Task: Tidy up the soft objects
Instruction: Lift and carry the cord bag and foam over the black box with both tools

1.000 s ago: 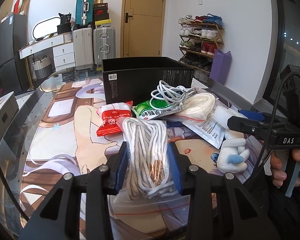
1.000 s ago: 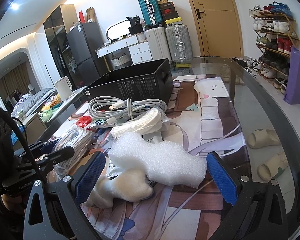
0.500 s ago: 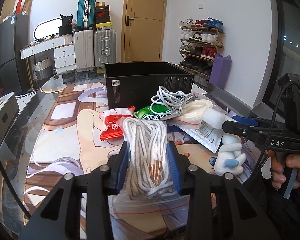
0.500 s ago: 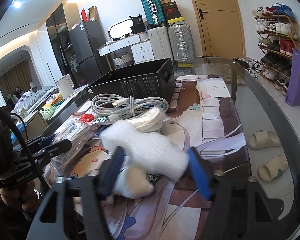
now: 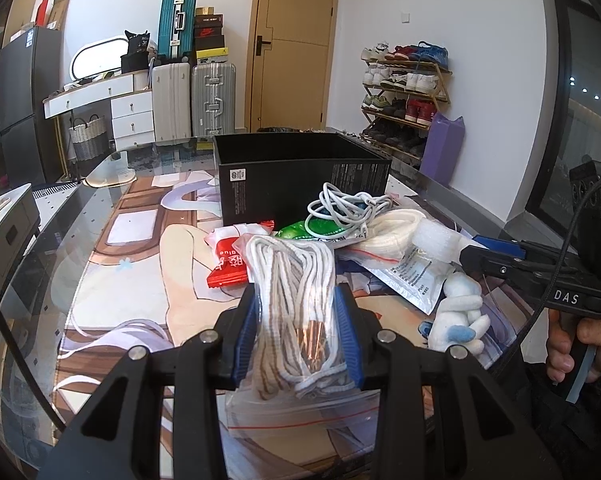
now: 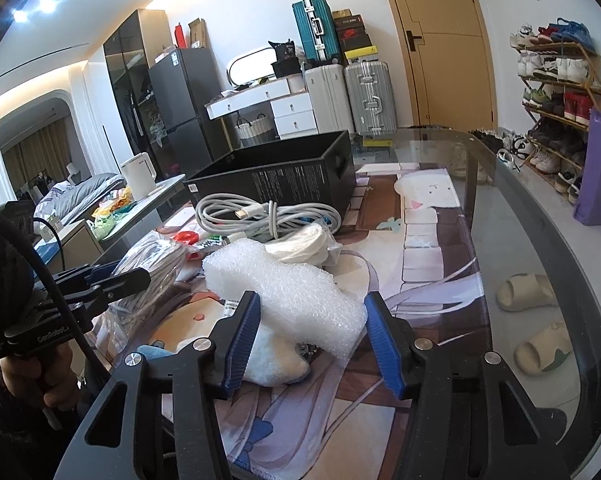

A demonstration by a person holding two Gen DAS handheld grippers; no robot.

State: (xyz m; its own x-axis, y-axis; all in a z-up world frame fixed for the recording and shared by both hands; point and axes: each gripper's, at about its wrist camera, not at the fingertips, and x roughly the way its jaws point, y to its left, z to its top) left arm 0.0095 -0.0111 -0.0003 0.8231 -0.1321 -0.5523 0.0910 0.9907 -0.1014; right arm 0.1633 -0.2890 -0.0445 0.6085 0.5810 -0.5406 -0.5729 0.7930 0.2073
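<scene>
Left tool (image 5: 296, 332): blue pads clamped on both sides of a bagged rope bundle (image 5: 292, 300), held above the desk (image 5: 112, 320) near its near edge, pointing toward the far edge. In the right view its side shows, trigger grip held by the left hand (image 6: 32, 376).

Right tool (image 6: 312, 332): pads closed against a foam piece (image 6: 288, 292), squeezing its near end, foam sticking forward and left. In the left view it points left, right hand (image 5: 576, 344) wrapped on the handle, fingers curled.
</scene>
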